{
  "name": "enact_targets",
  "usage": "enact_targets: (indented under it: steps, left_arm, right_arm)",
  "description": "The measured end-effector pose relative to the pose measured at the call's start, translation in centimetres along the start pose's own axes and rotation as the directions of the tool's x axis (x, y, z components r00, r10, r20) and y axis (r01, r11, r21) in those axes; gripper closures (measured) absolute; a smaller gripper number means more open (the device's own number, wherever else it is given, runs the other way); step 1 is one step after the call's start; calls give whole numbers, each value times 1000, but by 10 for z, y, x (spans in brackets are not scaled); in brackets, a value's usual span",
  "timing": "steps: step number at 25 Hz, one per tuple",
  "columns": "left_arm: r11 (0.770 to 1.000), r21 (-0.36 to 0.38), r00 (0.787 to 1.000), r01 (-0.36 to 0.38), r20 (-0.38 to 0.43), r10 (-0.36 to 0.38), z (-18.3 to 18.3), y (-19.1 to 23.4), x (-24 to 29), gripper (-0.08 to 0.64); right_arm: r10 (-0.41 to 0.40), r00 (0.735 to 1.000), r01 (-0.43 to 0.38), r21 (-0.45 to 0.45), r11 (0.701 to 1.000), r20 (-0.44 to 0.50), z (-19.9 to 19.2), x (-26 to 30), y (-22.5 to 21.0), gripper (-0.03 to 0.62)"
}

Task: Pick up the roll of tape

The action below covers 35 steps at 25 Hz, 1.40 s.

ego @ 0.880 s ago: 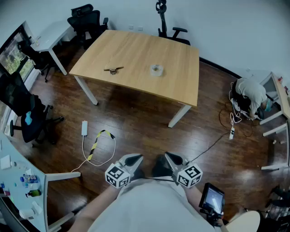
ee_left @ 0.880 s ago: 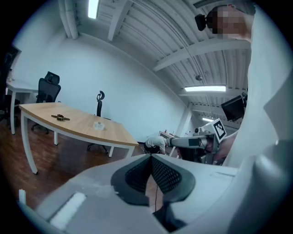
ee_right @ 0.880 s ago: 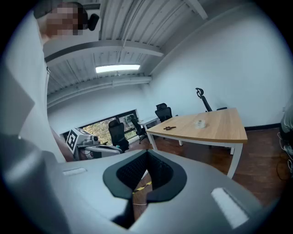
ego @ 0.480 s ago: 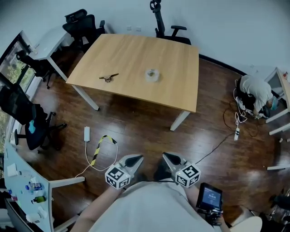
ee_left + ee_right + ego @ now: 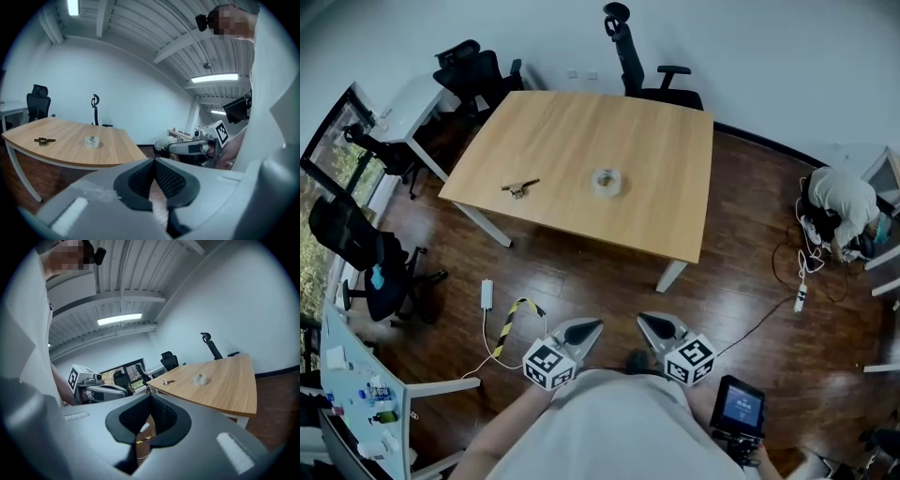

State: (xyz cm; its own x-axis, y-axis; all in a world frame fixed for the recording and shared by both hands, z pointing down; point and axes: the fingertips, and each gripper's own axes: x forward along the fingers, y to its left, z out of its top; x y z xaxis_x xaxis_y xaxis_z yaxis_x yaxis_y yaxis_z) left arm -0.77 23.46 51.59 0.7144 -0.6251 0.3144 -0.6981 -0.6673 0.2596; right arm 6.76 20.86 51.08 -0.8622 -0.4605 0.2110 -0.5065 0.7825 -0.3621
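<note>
- Well, I've got the left claw and right claw pinched shut, empty, carried low for walking.
- The roll of tape sits mid-bench, well out of reach.

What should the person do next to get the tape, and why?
Probably step closer to the table: the roll of tape lies well beyond the left gripper and the right gripper, both shut, empty and held near the body.

small metal item unidentifiable, desk cropped
</note>
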Motion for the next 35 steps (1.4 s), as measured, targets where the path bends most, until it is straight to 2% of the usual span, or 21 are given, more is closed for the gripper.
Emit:
enact_targets:
  steps: [6,10,18,24,32,35]
  left_arm:
    - [1000,-14,1000,-23,-21,23,7,13,21,555]
    - [1000,-16,999,-13,-30,13,12,29,34,555]
    - [996,-4,996,86,-24,-86,29,83,60,555]
    - [983,23,983,184,-1,-184,57,133,74,555]
    - [969,33,969,245,3,-246,69,194,67,555]
    - [968,35,969,247,-2,-247,69,212,63,555]
  right_arm:
    - [7,1000,-8,13,1000,12,14,3,-27,586]
    - [-6,1000,6,23,1000,1,15,11,-43,586]
    - [-102,995,102,23,994,1,32,50,-74,586]
    - [-188,982,188,7,982,9,57,91,-95,586]
    - [-268,963,268,-6,963,17,75,140,-105,586]
    - [-287,958,287,-3,958,14,76,151,-106,586]
